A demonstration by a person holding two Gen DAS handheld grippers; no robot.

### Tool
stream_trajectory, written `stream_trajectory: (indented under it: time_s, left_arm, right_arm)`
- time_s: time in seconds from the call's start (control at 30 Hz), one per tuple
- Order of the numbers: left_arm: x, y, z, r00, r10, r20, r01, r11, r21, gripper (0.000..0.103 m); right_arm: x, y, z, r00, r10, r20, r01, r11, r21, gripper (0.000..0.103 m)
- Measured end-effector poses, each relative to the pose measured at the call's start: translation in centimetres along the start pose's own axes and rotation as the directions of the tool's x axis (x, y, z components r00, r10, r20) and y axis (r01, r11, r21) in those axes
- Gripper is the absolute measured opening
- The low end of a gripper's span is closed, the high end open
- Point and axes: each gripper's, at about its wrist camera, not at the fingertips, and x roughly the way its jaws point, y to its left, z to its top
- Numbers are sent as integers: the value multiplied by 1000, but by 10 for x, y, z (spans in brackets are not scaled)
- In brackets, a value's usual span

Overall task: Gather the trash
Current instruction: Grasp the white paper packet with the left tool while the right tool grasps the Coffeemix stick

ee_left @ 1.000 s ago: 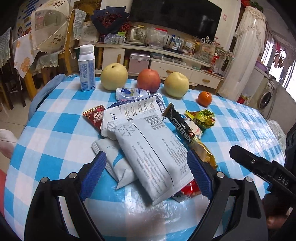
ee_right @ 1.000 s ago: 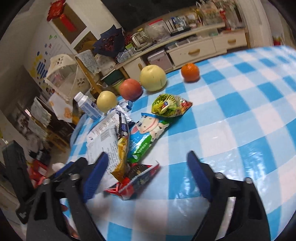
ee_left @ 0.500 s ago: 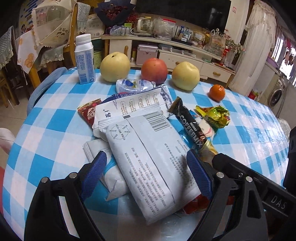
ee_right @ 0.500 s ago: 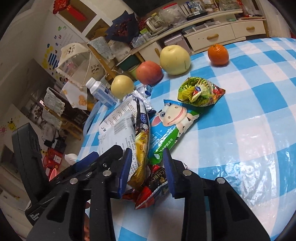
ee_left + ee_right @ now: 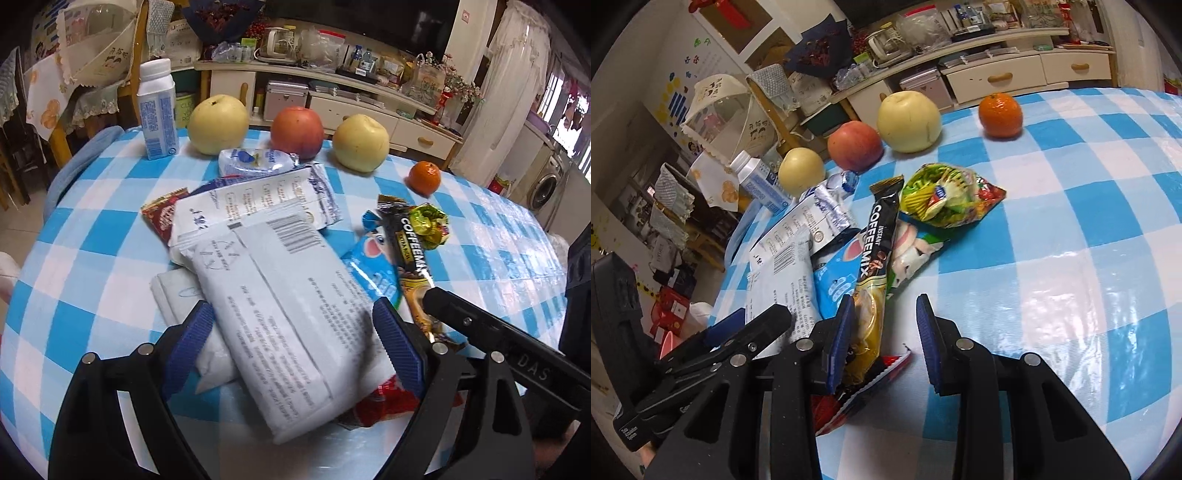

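Both tongs gape — right tongs (image 5: 884,332) straddling the coffee sachet (image 5: 877,243), lengthwise away; left tongs (image 5: 291,343) around the white packet (image 5: 284,306).

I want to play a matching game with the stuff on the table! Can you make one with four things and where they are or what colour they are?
1. orange
2. coffee mix stick
3. milk bottle
4. red apple

A. between two yellow pears
B. black and gold, lying on the wrapper pile
C. alone on the checked cloth, beyond the green snack bag
D. standing upright by the table's far edge

Pairs: 1-C, 2-B, 3-D, 4-A
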Motion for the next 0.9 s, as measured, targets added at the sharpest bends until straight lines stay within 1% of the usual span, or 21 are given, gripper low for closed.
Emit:
stream_trajectory:
  time_s: [0.1,0.27,0.33,0.4,0.47,0.53,0.57,0.6,0.7,0.83,0.9]
  left_arm:
    - [5,-5,3,1000,10,-15,-10,1000,-16,89]
    - [19,-11,15,996,76,-54,-79,996,-52,90]
    - [25,-17,19,991,115,-68,-117,993,-28,94]
    - [33,-21,20,984,158,-80,-158,987,10,94]
    - [37,-23,20,980,187,-75,-184,982,43,94]
    - [37,-22,19,981,185,-61,-182,982,52,94]
    - [36,-21,18,982,180,-57,-177,983,55,92]
    - [35,-20,17,984,169,-57,-166,984,58,88]
    - [31,-17,16,986,152,-64,-149,988,49,83]
    - [24,-9,11,990,125,-71,-123,992,27,80]
    - [19,-6,8,991,115,-68,-114,993,27,79]
  right_arm:
    - [-1,-11,0,1000,19,-3,-19,998,62,37]
    - [-1,-32,5,991,131,6,-130,975,180,38]
    - [2,-36,5,983,186,15,-184,958,219,40]
    - [3,-36,8,976,215,20,-213,948,235,40]
    - [4,-32,10,977,211,24,-211,951,224,40]
    - [4,-26,11,981,193,30,-195,960,200,39]
    - [5,-23,12,982,185,31,-188,964,189,39]
    - [6,-19,12,984,176,31,-179,968,177,39]
    - [9,-7,12,990,136,30,-139,982,130,39]
    - [13,5,11,997,66,40,-69,995,76,39]
    - [16,10,10,998,48,40,-50,998,50,37]
